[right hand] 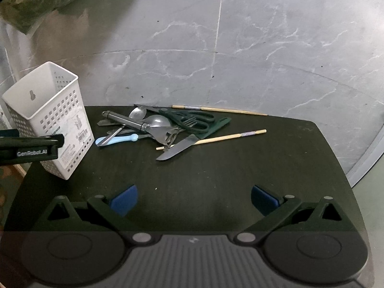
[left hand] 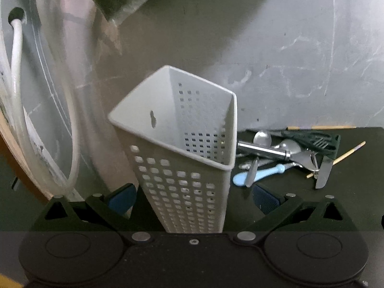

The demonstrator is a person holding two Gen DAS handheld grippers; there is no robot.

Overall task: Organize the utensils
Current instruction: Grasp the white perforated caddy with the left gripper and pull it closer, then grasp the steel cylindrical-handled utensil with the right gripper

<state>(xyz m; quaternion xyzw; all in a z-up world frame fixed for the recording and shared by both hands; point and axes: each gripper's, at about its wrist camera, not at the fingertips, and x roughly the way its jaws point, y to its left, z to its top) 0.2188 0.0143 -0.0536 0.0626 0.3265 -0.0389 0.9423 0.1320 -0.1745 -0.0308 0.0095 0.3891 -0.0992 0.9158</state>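
Left wrist: caddy [left hand: 182,168] base hidden.

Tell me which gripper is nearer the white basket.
Left. The left gripper has the white basket between its open fingers; the right gripper hangs open over bare table, with the basket off to its left.

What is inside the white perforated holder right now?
Nothing shows inside the white perforated holder: only bare inner walls and a hanging slot. Its bottom is out of sight. The utensil pile lies beside it on the table.
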